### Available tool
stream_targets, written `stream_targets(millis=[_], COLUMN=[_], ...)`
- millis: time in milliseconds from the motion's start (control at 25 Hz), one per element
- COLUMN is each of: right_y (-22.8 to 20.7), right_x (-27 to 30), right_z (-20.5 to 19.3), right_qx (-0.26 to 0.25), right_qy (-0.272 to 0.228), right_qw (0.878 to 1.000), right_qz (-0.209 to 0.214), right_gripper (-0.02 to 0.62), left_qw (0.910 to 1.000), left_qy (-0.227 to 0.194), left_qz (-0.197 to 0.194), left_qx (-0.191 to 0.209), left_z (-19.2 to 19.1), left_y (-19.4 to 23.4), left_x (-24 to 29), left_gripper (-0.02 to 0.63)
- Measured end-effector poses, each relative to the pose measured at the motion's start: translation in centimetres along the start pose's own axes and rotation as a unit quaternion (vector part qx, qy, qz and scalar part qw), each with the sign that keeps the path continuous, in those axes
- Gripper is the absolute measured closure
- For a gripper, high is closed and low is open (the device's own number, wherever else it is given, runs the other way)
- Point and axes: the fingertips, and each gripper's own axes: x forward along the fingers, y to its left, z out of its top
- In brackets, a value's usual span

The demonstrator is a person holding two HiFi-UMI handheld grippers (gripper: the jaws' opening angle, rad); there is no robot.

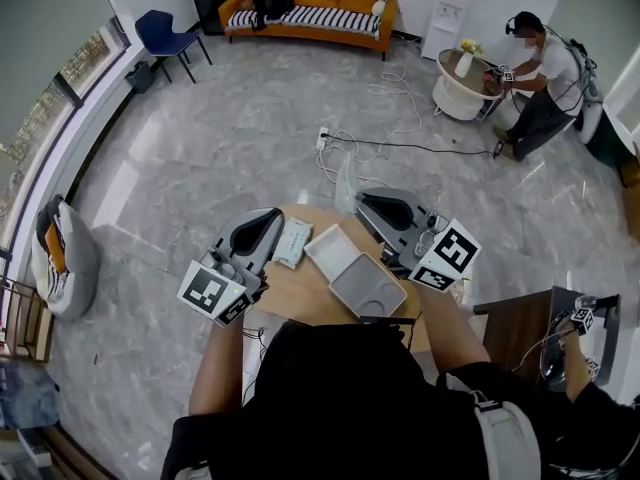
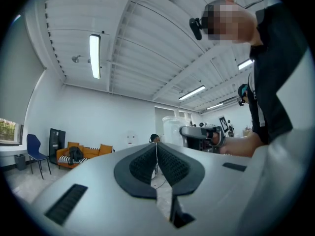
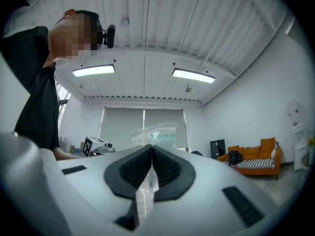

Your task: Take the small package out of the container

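Note:
On the small round wooden table (image 1: 300,293) lie a white rectangular container (image 1: 368,286) and a flat white lid (image 1: 333,251) beside it. A small white box (image 1: 293,242) rests to their left. My right gripper (image 1: 362,200) is raised above the table, shut on a small clear plastic package (image 1: 345,181) that sticks out past its tips. In the right gripper view the package (image 3: 155,134) shows above the closed jaws of that gripper (image 3: 151,149). My left gripper (image 1: 275,213) hovers over the table's left side. In its own view the left gripper (image 2: 157,146) is shut with nothing in it.
A seated person (image 1: 540,73) works at a small round table (image 1: 462,88) at the back right. An orange sofa (image 1: 310,8) and a blue chair (image 1: 165,36) stand along the far wall. Cables (image 1: 350,148) run over the floor. A wooden table (image 1: 520,328) stands to the right.

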Motion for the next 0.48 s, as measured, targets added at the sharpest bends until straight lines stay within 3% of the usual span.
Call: stream_targets(millis=[160, 480], right_y=[0.3, 0.1], right_x=[-0.7, -2.7], right_z=[-1.5, -2.7], right_qx=[0.054, 0.085], right_qy=[-0.020, -0.036], right_qw=[0.998, 0.996], right_qz=[0.015, 0.012], right_gripper=[0.578, 0.578], left_qw=[0.9996, 0.9994], left_qy=[-0.010, 0.005], left_qz=[-0.005, -0.023], left_qx=[-0.025, -0.024], left_z=[0.5, -1.6], left_y=[-0.4, -1.6], left_x=[0.2, 0.8], left_gripper=[0.588, 0.588])
